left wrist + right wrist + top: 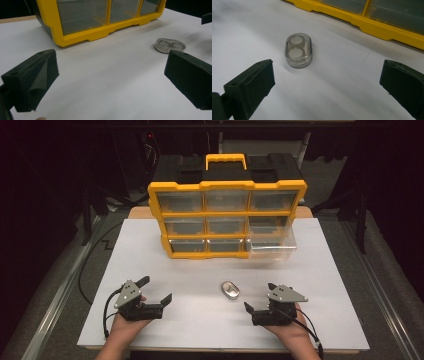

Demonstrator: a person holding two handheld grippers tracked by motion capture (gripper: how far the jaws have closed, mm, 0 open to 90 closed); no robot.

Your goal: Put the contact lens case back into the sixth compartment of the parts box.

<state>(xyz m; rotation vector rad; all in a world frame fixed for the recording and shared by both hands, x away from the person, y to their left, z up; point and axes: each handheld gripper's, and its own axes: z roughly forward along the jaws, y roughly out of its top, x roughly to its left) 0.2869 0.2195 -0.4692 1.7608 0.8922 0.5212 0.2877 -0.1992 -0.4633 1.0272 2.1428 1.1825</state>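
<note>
Both claws rest on the white board (200, 320) with jaws spread wide and nothing between them: the left claw (156, 290) and the right claw (260, 296). The clear oval case (230, 290) lies flat between them, nearer the right claw, just ahead of its jaws and untouched. Farther ahead stands the yellow drawer cabinet (227, 217), its bottom-right drawer (271, 248) pulled out

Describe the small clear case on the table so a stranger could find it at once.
Start at the yellow drawer organizer on the white table. In front of it, nearer the right tongs, lies the small clear oval case. It is the one loose item, showing two round discs inside.
</note>
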